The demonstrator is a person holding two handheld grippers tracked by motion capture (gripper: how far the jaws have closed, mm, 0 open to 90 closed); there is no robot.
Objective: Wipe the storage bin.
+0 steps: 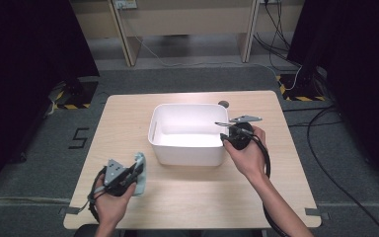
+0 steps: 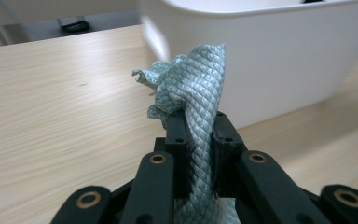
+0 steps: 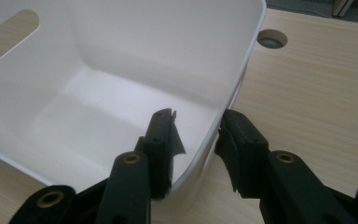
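Note:
A pale teal cloth (image 2: 200, 74) with a scale-like weave is pinched between the jaws of my left gripper (image 2: 198, 119), which is shut on it. In the high view that gripper (image 1: 137, 169) sits at the table's front left, with the cloth (image 1: 141, 185) hanging beside it, just left of the white bin (image 1: 187, 106). My right gripper (image 1: 224, 134) is at the bin's right wall. Its jaws stand wide, one inside the bin (image 3: 121, 46) and one outside, straddling the rim near a corner. I see no firm press on the wall by the right gripper (image 3: 198, 116).
The bin is empty and stands mid-table on a light wooden table (image 1: 202, 197). A round cable hole (image 1: 223, 104) lies just behind the bin. Cables and dark stands are on the floor beyond the table.

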